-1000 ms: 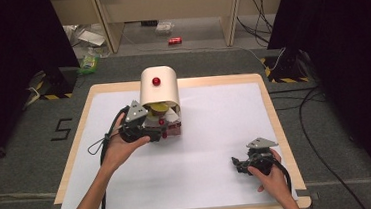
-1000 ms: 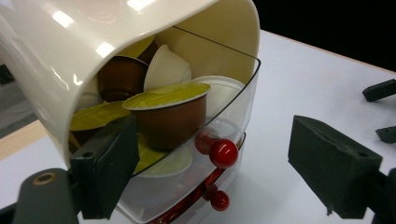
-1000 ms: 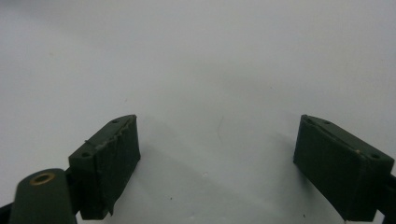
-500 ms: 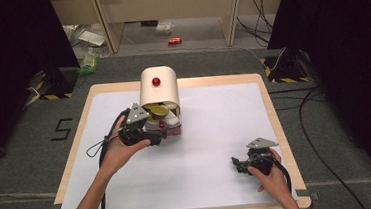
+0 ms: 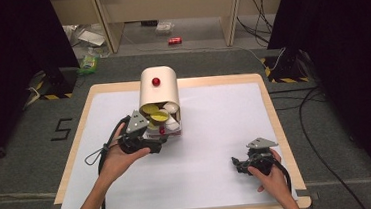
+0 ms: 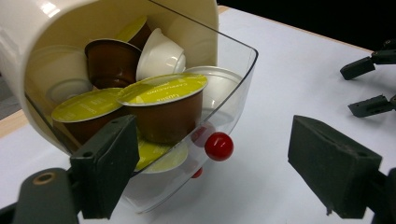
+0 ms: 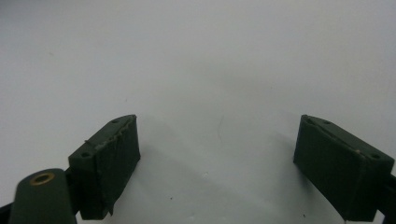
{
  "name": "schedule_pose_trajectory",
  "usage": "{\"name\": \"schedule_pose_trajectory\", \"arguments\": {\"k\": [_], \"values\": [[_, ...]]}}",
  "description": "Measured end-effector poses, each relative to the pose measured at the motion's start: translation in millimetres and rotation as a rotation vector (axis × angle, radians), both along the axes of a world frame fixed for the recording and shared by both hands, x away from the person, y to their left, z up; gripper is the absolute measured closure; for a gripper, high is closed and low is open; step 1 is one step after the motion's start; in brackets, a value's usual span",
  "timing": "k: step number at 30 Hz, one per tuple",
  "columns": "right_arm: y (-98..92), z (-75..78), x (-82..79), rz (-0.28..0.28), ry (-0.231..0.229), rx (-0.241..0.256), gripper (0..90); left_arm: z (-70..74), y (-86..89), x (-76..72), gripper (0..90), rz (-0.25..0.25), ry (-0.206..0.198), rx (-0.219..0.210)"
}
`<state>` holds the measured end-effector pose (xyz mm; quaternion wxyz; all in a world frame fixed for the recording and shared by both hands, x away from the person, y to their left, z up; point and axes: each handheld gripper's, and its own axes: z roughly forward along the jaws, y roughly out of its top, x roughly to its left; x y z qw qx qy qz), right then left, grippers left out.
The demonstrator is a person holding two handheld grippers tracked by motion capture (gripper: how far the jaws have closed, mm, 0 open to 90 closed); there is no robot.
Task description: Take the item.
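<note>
- We see a cream capsule dispenser point(image 5: 159, 89) near the far-middle of the white-covered table point(image 5: 214, 112), a red knob on top point(image 5: 156, 80).
- Its clear drawer point(image 6: 233, 88) stands pulled out toward the person, with a second red knob point(image 6: 219, 146) on the drawer front.
- Coffee capsules point(image 6: 163, 105) piled inside: brown ones with yellow-green lids, a few white.
- Left gripper point(image 5: 148, 137) sits right at the drawer front; in the left gripper view we see its jaws wide apart, holding nothing, the left jaw in front of the drawer's clear wall; contact we can't tell.
- Right gripper point(image 5: 238, 164) rests low over the near-right of the table, well apart from the dispenser; jaws spread, empty, over bare white surface.
</note>
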<state>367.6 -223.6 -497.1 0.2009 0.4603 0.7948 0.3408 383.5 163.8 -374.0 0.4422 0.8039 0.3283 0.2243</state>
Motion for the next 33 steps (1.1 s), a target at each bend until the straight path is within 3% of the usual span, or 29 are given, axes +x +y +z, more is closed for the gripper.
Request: {"name": "schedule_pose_trajectory", "arguments": {"k": [33], "values": [[0.0, 0.0, 0.0, 0.000, 0.000, 0.000, 14.8, -8.7, -0.1, -25.6, 16.3, -0.010, -0.020, -0.015]]}}
